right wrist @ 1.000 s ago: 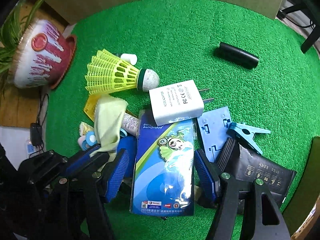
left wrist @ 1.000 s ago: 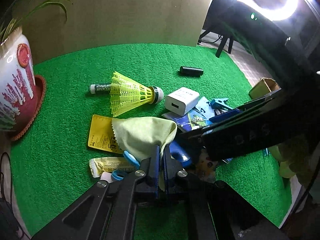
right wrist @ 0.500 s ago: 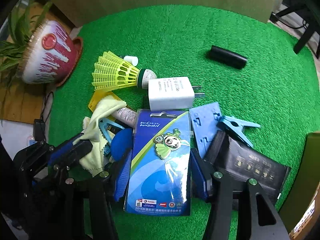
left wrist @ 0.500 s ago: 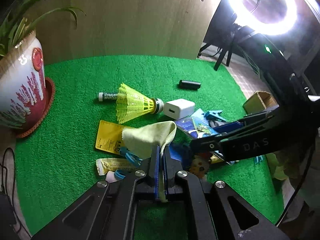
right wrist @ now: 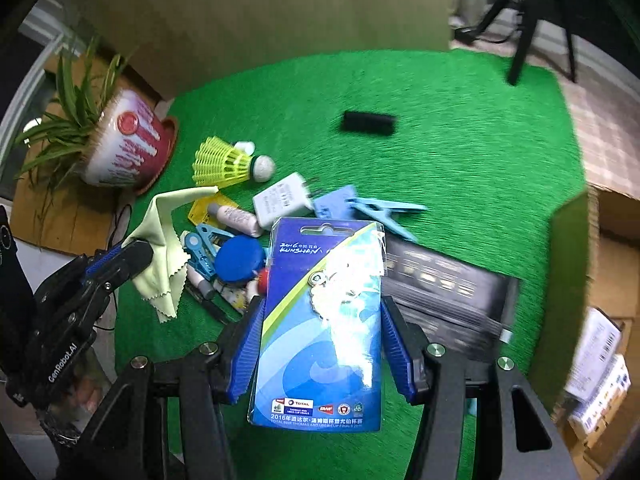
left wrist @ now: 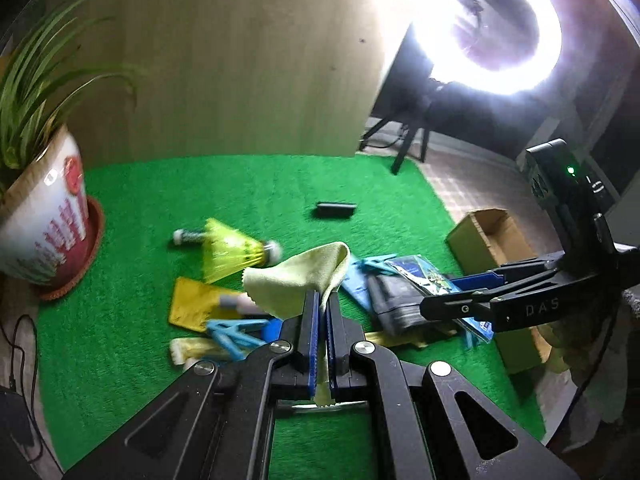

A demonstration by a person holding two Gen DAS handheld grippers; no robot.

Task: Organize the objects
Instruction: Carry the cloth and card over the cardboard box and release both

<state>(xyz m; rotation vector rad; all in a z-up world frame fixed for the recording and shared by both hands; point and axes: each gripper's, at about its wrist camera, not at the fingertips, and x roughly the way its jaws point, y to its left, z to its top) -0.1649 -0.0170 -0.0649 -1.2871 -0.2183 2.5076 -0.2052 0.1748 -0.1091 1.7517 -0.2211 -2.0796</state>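
My left gripper (left wrist: 323,300) is shut on a pale yellow cloth (left wrist: 296,276), which hangs lifted above the pile on the green mat (left wrist: 240,184). In the right wrist view the same cloth (right wrist: 164,248) droops from the left gripper (right wrist: 120,256) at the left. My right gripper (right wrist: 322,308) is shut on a blue badge card (right wrist: 320,340) by its two long edges and holds it raised over the pile. A yellow shuttlecock (right wrist: 224,162), a white charger (right wrist: 282,200), a blue peg (right wrist: 384,208) and a black packet (right wrist: 448,292) lie on the mat.
A black cylinder (right wrist: 368,122) lies apart toward the back of the mat. A potted plant (right wrist: 124,140) stands at the left edge. An open cardboard box (left wrist: 492,236) sits off the mat's right edge, and a ring light (left wrist: 496,32) glares behind it.
Both grippers have risen. The cloth has come up off the pile in the left gripper. The right jaws closed on the blue card and lifted it clear of the charger.
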